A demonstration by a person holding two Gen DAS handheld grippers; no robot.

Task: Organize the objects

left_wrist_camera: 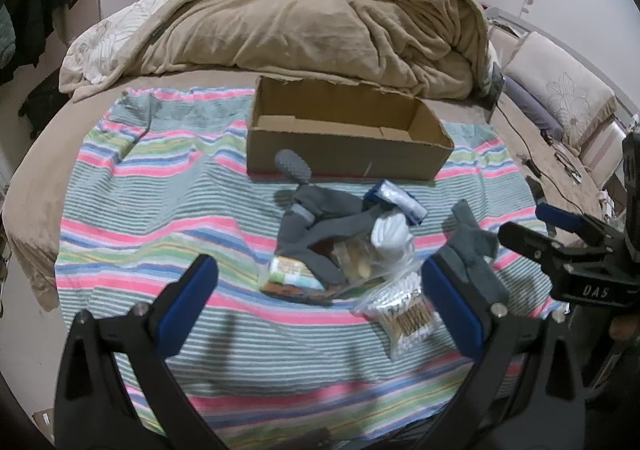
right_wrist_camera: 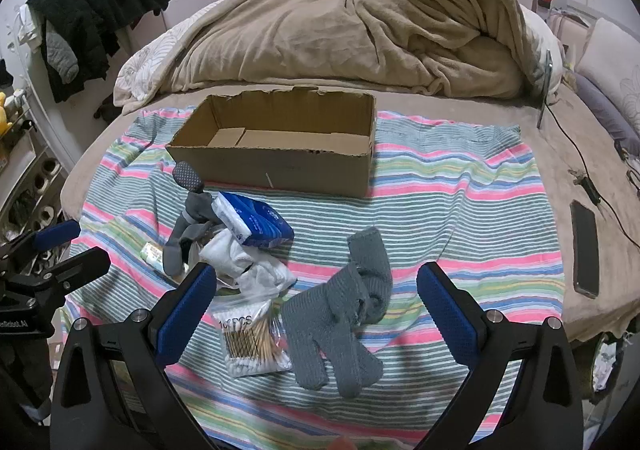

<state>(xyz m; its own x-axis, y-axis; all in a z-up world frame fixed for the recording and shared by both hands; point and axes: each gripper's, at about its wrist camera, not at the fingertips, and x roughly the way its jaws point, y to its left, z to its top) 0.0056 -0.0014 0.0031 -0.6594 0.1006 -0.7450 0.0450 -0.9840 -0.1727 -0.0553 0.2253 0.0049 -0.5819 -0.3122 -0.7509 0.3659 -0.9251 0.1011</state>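
An empty cardboard box stands on a striped towel on the bed. In front of it lies a heap: grey socks, a blue tissue pack, a white sock, a bag of cotton swabs and a small green packet. A grey knitted glove lies apart. My left gripper is open above the heap. My right gripper is open over the glove.
A rumpled beige blanket fills the bed behind the box. A phone and a cable lie to the right of the towel. Dark clothes hang at the left; pillows sit at the right.
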